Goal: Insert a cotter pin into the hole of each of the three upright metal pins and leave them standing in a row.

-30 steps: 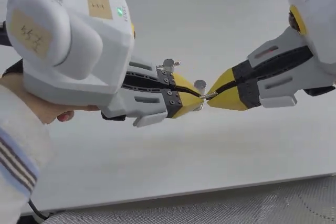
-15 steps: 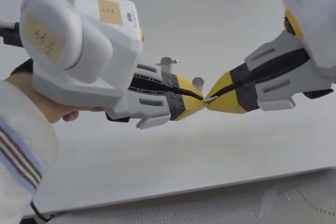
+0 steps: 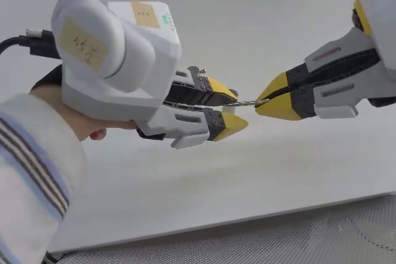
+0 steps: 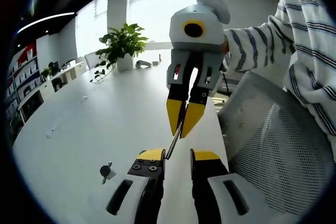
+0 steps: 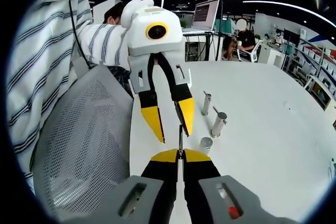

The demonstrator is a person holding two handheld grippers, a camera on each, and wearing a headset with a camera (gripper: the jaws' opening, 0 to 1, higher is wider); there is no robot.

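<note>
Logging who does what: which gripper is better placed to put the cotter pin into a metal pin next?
Right. The right gripper is shut on the cotter pin, with the metal pins just ahead of it in its own view. The left gripper is open and holds nothing.

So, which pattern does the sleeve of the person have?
The person's long sleeve is white with thin dark stripes; it shows best in the left gripper view.

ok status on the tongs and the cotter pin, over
Left tongs open. Right tongs shut on cotter pin, its tip between the left jaws. Three metal pins upright on table, no obstruction seen.
</note>
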